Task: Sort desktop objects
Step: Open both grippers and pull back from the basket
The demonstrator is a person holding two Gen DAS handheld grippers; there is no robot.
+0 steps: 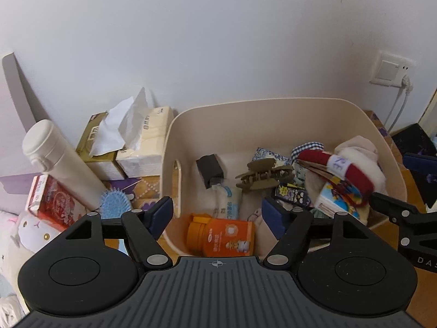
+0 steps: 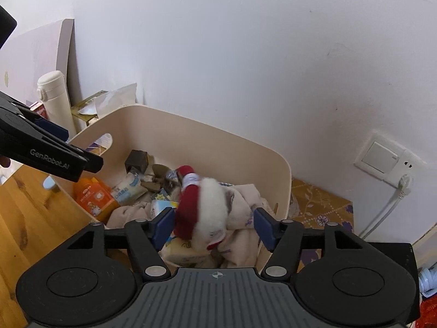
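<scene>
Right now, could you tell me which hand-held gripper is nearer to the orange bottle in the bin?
Left. The left hand-held gripper hangs open right above the orange bottle; the right hand-held gripper straddles the red-and-white plush at the bin's other end.

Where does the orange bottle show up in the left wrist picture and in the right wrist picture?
Left wrist view: orange bottle lies low and centre, in the bin's near corner between the left gripper's fingers.
Right wrist view: orange bottle sits left of centre, against the bin's left wall.
Shared landmark: the cream bin.
</scene>
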